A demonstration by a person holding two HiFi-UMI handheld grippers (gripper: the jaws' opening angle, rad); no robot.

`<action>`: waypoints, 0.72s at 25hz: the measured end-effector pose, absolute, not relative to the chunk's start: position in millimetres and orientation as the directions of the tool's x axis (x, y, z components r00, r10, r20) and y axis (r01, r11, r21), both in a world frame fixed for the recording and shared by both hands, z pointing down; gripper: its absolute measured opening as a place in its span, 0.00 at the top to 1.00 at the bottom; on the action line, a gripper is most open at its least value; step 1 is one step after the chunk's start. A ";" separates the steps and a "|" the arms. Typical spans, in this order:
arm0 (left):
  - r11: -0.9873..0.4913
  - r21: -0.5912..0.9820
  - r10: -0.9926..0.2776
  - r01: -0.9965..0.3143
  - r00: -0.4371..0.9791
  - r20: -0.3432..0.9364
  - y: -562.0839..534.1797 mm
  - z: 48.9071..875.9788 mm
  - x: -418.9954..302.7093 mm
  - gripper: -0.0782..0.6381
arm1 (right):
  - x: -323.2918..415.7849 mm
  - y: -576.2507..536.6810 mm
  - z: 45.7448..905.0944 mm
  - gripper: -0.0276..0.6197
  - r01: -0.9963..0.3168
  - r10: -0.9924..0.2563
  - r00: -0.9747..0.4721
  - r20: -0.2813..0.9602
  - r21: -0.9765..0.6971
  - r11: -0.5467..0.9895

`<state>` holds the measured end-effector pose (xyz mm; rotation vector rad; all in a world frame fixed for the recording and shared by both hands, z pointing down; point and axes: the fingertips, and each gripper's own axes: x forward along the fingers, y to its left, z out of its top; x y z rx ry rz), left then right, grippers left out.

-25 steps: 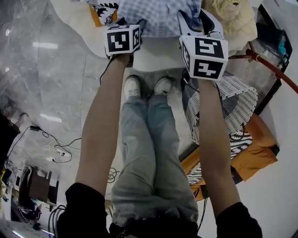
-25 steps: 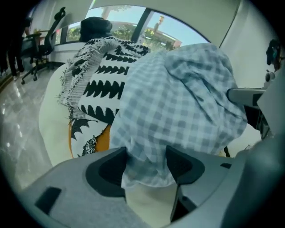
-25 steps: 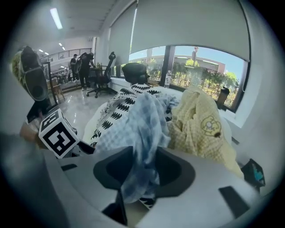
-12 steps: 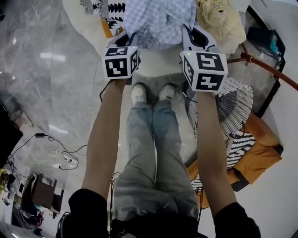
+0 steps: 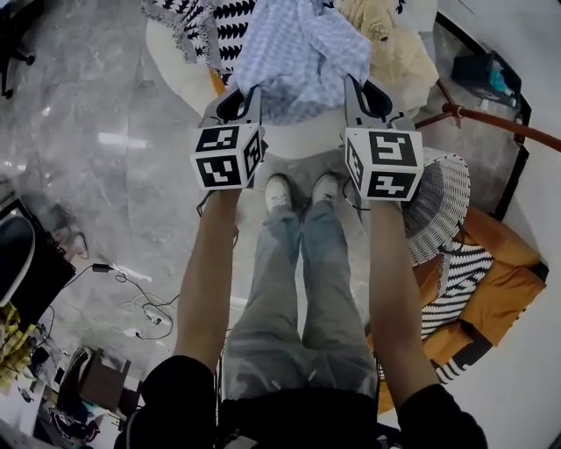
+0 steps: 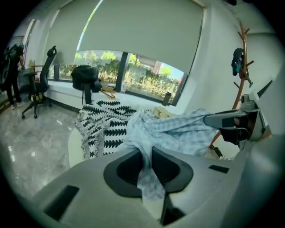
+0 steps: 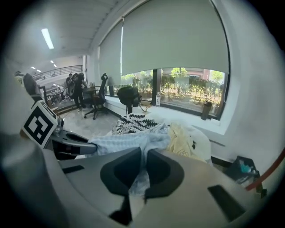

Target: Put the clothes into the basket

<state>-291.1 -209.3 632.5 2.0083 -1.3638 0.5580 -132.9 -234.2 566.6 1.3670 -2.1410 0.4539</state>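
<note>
A light blue checked shirt hangs between my two grippers above a white round table. My left gripper is shut on one part of the shirt, and its jaws have just been closing on the fabric. The cloth runs down between the left gripper's dark pads. My right gripper is shut on another part of the shirt, which is pinched at its jaws. A black-and-white striped basket stands on the floor to the right, below the right arm.
A black-and-white patterned cloth and a cream garment lie on the table. An orange cushion sits beside the basket. A red-brown coat stand is at the right. Cables trail on the grey floor at the left.
Both grippers have risen from the table with the checked shirt between them. The shirt now hangs stretched above the other clothes.
</note>
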 end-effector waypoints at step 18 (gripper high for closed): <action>-0.523 0.173 -0.691 -0.834 0.535 0.486 -191.7 385.3 -169.4 0.81 | -29.8 -189.2 359.9 0.93 -0.972 -0.859 -0.198 0.473 0.015 0.233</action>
